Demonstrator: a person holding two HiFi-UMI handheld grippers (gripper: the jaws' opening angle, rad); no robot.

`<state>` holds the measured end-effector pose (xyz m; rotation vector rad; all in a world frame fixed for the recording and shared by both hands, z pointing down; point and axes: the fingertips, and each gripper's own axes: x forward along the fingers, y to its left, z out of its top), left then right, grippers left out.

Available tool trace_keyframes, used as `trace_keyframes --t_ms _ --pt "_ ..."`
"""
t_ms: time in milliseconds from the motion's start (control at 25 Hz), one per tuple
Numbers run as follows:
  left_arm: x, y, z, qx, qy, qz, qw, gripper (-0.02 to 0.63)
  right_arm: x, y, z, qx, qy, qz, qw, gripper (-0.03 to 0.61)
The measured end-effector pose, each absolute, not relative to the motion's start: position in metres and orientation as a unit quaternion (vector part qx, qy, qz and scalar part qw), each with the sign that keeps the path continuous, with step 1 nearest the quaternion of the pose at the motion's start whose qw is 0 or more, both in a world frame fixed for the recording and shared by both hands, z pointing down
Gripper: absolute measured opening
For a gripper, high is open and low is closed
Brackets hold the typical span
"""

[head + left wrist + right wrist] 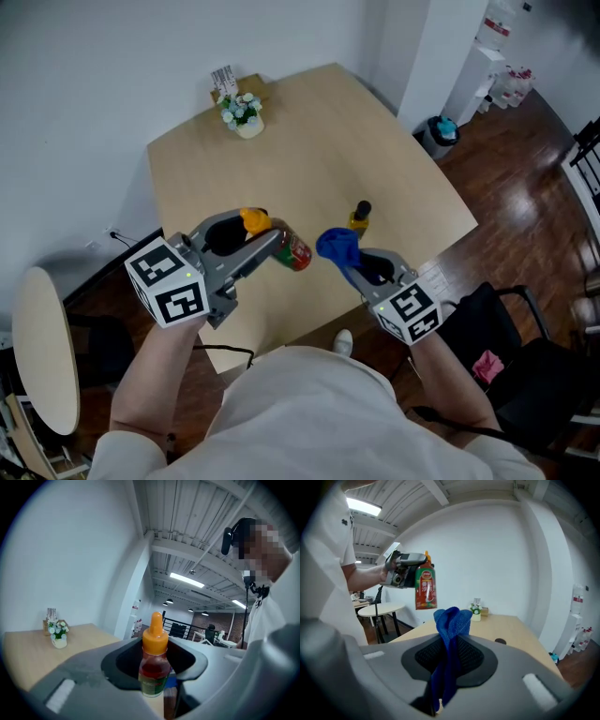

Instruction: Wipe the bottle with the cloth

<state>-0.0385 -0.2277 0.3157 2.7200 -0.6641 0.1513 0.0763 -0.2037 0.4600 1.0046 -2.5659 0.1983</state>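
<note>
**First speaker:** What is held, and by which gripper?

**Second speaker:** A sauce bottle [289,247] with an orange cap is clamped in the left gripper [270,240]. In the left gripper view the jaws are seen closed on its body, just below the cap. A bunched blue cloth [337,246] is pinched in the right gripper [354,270], with a rounded fold left standing out past the jaws.

**First speaker:** Where is the bottle placed?

**Second speaker:** It is held in the air above the near part of the wooden table [309,141], resting on nothing. A small dark-capped bottle [359,216] is left standing on the table beyond the cloth. A flower pot [243,114] is set at the far edge. Neither is touched.

**First speaker:** How is the bottle placed relative to the cloth?

**Second speaker:** The bottle is found to the left of the cloth, just beside it, with a narrow gap seen between them in the head view. In the right gripper view it is seen roughly upright, cap up, its long axis running up and down. There it is higher than the cloth, with its red label turned toward it.

**First speaker:** What is called for next?

**Second speaker:** Wiping is judged not yet begun. The cloth would need to be carried left and up onto the labelled side. It would then be drawn along the bottle's length, where the exposed lower body is offered to the right gripper.
</note>
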Motion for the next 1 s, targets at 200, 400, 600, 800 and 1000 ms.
trace_keyframes --t_ms 200,400,600,800,1000 --pt "-0.036 -0.212 0.318 0.964 -0.204 0.07 0.154 0.161 0.055 -0.216 0.377 0.342 -0.93 0.016 0.132 0.08" --pt "-0.03 -0.197 0.318 0.97 -0.181 0.072 0.148 0.161 0.01 -0.206 0.332 0.3 -0.948 -0.009 0.102 0.08" --pt "-0.042 -0.193 0.314 0.971 -0.18 0.067 0.144 0.161 -0.004 -0.203 0.363 0.285 -0.948 0.011 0.142 0.08" --pt "-0.056 -0.19 0.308 0.971 -0.184 0.054 0.145 0.161 -0.01 -0.195 0.414 0.267 -0.944 0.055 0.184 0.08" --pt "-0.066 -0.19 0.299 0.971 -0.189 0.044 0.137 0.161 -0.007 -0.191 0.476 0.268 -0.93 0.152 0.203 0.08"
